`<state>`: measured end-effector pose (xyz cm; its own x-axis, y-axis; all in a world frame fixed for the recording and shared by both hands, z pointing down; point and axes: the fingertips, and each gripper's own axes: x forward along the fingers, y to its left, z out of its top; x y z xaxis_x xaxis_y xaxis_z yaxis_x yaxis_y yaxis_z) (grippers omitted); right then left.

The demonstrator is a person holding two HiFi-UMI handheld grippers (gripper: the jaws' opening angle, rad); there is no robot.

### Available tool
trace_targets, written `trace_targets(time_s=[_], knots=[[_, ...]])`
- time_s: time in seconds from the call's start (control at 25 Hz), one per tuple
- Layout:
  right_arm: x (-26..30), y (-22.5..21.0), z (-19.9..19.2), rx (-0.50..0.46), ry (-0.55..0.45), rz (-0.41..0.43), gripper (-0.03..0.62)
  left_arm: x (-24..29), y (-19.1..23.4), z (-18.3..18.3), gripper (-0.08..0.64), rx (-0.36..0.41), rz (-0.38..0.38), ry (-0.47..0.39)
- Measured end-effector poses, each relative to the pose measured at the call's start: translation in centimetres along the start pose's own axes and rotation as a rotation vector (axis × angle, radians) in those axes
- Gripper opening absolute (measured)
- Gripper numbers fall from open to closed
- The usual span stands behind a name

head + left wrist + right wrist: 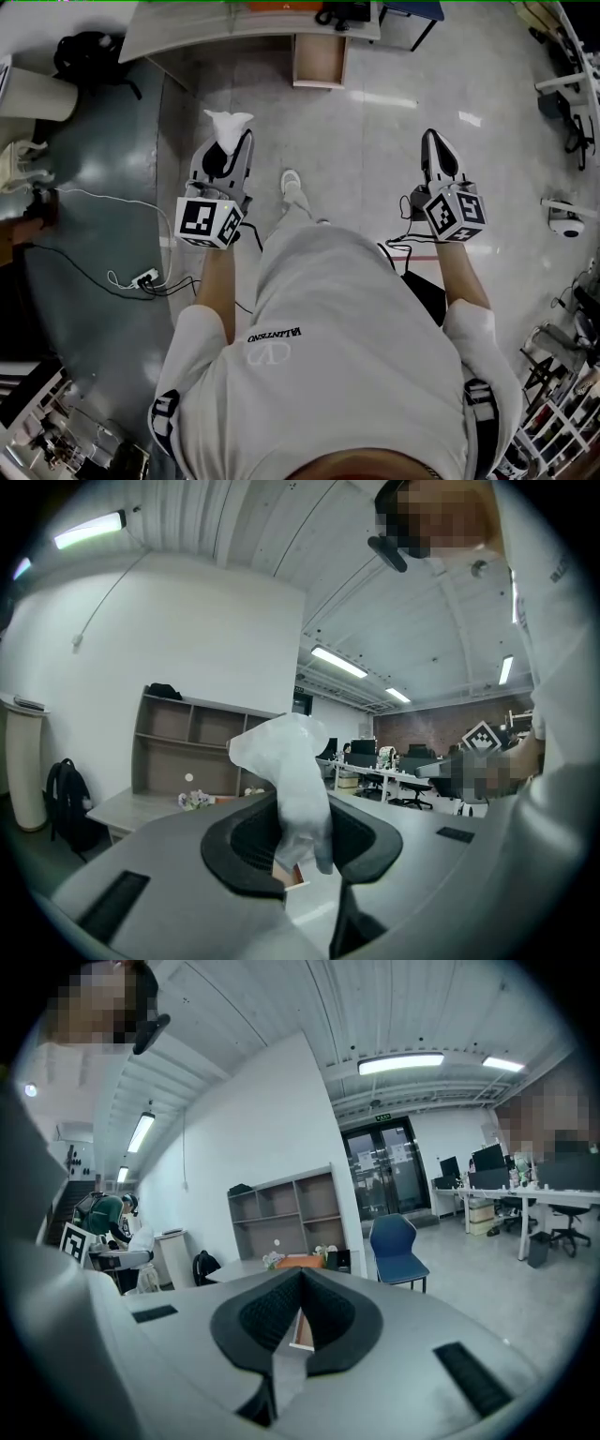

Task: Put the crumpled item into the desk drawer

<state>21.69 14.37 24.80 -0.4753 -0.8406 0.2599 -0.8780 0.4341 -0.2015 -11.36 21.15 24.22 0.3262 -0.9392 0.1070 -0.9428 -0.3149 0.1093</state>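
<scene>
White crumpled tissue (228, 125) sticks out past the tips of the left gripper (230, 141), whose jaws are clenched on its lower end; in the left gripper view the wad (281, 761) rises from between the black pads and flops toward 11 o'clock. The right gripper (431, 141) carries nothing, and its own view shows its jaws (300, 1307) pressed together. In the head view the desk drawer (320, 61) hangs pulled out from under the grey desk (216, 28), open side up, with its long axis running 12 to 6 o'clock toward the person. From the loaded left gripper it lies between 1 and 2 o'clock, well apart across bare floor; from the right gripper it lies at about 10 o'clock. The left looks slightly nearer, and both point at roughly 12 o'clock. By my reading the carry is only partway done, and the left hand must travel forward and veer right before the tissue can sit over the open box.
</scene>
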Motion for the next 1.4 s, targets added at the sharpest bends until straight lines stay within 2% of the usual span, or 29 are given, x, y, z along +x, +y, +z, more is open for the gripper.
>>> trace_targets(time_s=[0.44,0.8,1.12,1.4], knots=[[10.7,1.9,2.2,0.028,0.007,-0.036,-0.002,9.4,5.8,-0.1,0.104,-0.027,-0.131,0.050],[14.4,3.5,2.6,0.016,0.018,-0.082,-0.002,13.0,8.7,-0.5,0.104,-0.041,-0.221,0.057],[16.7,3.2,2.2,-0.019,0.056,-0.074,-0.003,15.4,9.2,-1.2,0.104,-0.077,-0.224,0.055],[21.3,2.9,-0.2,-0.017,0.102,-0.016,-0.002,20.2,8.0,-4.2,0.104,-0.109,-0.223,0.123]])
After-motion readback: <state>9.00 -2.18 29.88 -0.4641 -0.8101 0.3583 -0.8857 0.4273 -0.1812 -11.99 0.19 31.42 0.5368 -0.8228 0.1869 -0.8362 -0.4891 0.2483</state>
